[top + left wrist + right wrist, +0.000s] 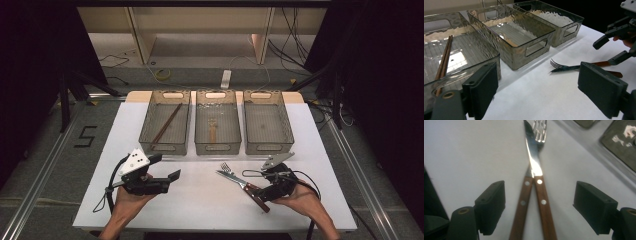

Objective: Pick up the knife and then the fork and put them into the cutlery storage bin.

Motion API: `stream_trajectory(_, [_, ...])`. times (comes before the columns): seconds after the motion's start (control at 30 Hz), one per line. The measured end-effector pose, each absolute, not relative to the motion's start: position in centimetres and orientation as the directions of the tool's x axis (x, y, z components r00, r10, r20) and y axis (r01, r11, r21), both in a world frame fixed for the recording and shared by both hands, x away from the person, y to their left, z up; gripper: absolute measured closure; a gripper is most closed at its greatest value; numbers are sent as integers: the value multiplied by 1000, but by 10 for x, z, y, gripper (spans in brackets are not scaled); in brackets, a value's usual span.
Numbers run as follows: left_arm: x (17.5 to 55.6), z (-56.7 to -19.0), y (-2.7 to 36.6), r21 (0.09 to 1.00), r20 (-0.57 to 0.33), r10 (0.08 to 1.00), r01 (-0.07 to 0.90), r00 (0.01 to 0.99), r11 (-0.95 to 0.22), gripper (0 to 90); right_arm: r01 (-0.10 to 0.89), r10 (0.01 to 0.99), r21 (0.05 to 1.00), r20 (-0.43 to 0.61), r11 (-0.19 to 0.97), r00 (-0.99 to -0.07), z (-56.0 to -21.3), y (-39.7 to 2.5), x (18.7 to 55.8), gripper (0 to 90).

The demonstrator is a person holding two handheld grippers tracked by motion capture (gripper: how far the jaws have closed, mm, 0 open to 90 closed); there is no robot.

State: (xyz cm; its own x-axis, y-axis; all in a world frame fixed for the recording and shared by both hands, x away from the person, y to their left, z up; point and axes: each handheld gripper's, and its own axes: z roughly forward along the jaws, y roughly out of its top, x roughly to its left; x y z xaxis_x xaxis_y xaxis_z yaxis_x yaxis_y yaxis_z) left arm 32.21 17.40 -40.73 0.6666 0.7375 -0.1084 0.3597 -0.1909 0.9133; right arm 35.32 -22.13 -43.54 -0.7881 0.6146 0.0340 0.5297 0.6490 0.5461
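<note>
Right claw [539, 207] spread astride crossed knife [545, 205] and fork [524, 202] handles; left claw [537, 93] spread, chopsticks [444, 60] in nearest bin [474, 45]

Your knife [534, 162] and fork [539, 130] (both wooden-handled) lie flat on the white surface [469, 152], side by side, touching, their handles crossing.

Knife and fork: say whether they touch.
Touching. The right gripper view shows the knife lying across the fork, blade over its neck.
</note>
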Motion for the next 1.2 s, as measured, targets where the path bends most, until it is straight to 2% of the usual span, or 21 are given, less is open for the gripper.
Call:
stream_trajectory(0.27, [322, -407, 174, 913, -109, 737, 360, 667, -191, 161, 522, 603, 479, -21, 706, -797, -446, -220, 363, 402])
stream_trajectory(0.67, [322, -407, 175, 913, -104, 737, 358, 668, -195, 161, 510, 570, 392, -44, 765, -820, -458, -209, 367, 596])
stream_trajectory(1.03, [322, -407, 174, 914, -104, 737, 357, 668, -195, 161, 506, 553, 362, -30, 783, -833, -460, -204, 367, 730])
stream_trajectory(1.2, [322, -407, 174, 913, -103, 737, 358, 668, -197, 161, 505, 552, 355, -37, 787, -833, -460, -203, 366, 741])
